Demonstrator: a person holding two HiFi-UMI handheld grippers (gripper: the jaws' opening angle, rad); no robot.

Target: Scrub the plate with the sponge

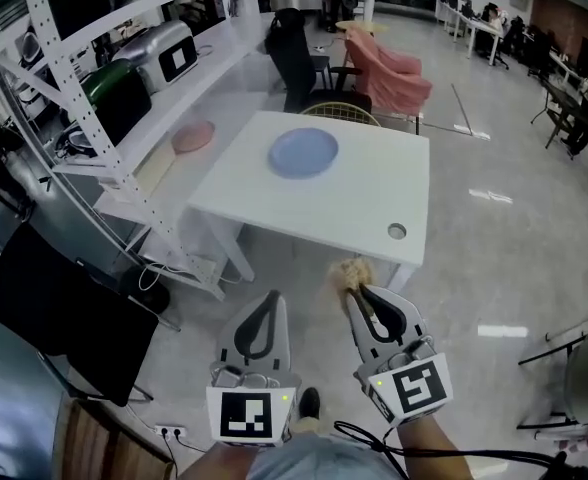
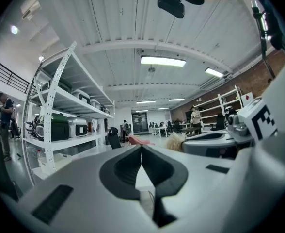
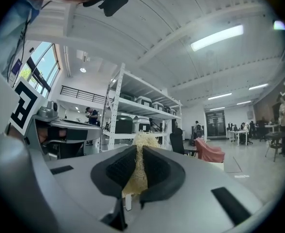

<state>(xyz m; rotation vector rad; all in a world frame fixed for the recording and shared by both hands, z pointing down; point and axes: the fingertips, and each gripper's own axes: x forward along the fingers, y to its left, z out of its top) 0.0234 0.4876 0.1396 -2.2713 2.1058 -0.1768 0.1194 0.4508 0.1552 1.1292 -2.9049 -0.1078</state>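
Note:
A pale blue plate (image 1: 303, 153) lies on the white table (image 1: 354, 213), towards its far left part. Both grippers hang in front of the table's near edge, above the floor. My right gripper (image 1: 359, 290) is shut on a straw-coloured fibrous sponge (image 1: 351, 272), which sticks out past the jaw tips. In the right gripper view the sponge (image 3: 137, 167) fills the slit between the dark pads. My left gripper (image 1: 272, 298) is shut with nothing in it; its pads (image 2: 128, 171) meet along a thin line. The plate shows in neither gripper view.
A round hole (image 1: 397, 231) pierces the table near its right front corner. White shelving (image 1: 124, 118) with appliances and a pink plate (image 1: 192, 136) runs along the left. A black chair (image 1: 299, 63) and a pink-draped chair (image 1: 394, 73) stand behind the table. A dark board (image 1: 59, 313) leans at the lower left.

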